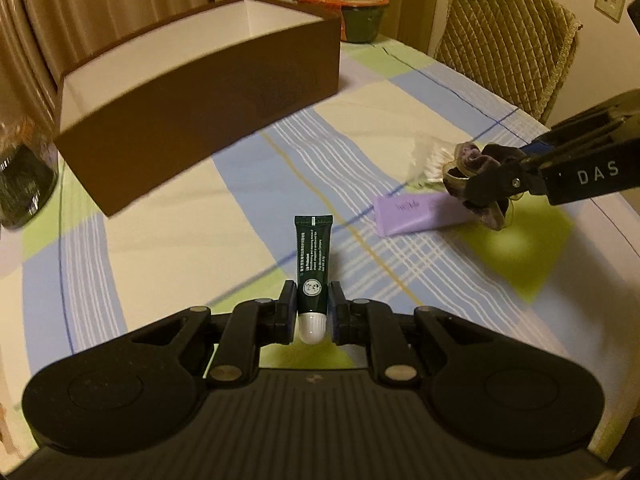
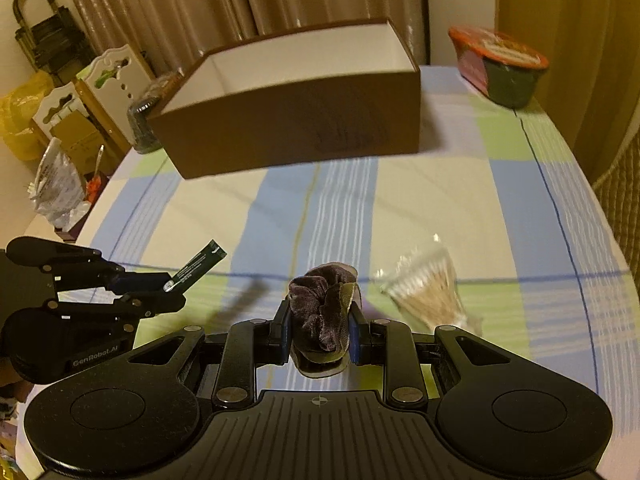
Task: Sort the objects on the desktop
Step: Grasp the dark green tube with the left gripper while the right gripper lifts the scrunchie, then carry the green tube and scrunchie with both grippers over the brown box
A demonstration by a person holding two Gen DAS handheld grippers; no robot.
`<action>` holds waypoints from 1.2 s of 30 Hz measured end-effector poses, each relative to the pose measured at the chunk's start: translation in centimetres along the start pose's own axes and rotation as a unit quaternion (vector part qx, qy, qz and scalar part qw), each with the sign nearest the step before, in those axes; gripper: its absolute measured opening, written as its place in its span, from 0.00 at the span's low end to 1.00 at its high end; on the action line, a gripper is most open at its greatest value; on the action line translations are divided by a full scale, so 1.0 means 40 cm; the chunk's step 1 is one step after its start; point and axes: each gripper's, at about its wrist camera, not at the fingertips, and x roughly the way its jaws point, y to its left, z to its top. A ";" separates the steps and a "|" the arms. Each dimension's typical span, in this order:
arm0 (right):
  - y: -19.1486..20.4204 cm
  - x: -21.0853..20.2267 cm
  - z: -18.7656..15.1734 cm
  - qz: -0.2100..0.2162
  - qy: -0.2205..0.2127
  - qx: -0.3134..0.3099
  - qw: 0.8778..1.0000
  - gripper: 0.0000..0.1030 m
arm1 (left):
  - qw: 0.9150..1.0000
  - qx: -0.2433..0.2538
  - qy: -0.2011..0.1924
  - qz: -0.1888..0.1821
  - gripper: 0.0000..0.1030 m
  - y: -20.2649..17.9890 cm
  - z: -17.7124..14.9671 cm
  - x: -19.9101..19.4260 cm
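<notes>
My left gripper (image 1: 313, 312) is shut on a dark green tube (image 1: 312, 264) with a white cap, held above the checked tablecloth; the same tube (image 2: 196, 270) shows at the left of the right wrist view. My right gripper (image 2: 319, 330) is shut on a purple velvet scrunchie (image 2: 322, 304), which also appears at the right of the left wrist view as scrunchie (image 1: 476, 162). An open brown box (image 1: 224, 96) with a white inside stands at the back of the table, box (image 2: 304, 128). A lilac tube (image 1: 420, 214) and a clear bag of cotton swabs (image 2: 428, 288) lie on the cloth.
A red-lidded dark bowl (image 2: 500, 68) stands at the back right corner. A dark jar (image 1: 24, 184) sits left of the box. A quilted chair (image 1: 508, 36) stands beyond the table's right edge. Clutter and bags (image 2: 56, 184) fill the floor at the left.
</notes>
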 end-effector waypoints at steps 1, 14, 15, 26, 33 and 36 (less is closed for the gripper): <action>0.001 -0.001 0.012 0.000 -0.004 -0.003 1.000 0.25 | 1.000 0.002 -0.003 0.002 0.12 0.005 0.009 -0.003; -0.008 -0.002 0.243 -0.007 -0.065 -0.052 0.997 0.25 | 0.998 0.017 -0.051 0.025 0.12 0.098 0.154 -0.036; -0.007 0.000 0.267 -0.007 -0.071 -0.057 0.996 0.25 | 0.998 0.015 -0.057 0.027 0.12 0.112 0.170 -0.039; 0.034 0.123 0.516 0.016 -0.102 -0.107 0.989 0.25 | 0.993 -0.014 -0.109 0.051 0.12 0.275 0.362 -0.048; 0.033 0.294 0.585 0.035 -0.060 -0.105 0.992 0.25 | 0.993 -0.037 -0.092 0.068 0.12 0.368 0.440 0.047; 0.024 0.361 0.599 0.031 -0.044 -0.107 0.993 0.25 | 0.994 -0.040 -0.079 0.070 0.12 0.385 0.455 0.100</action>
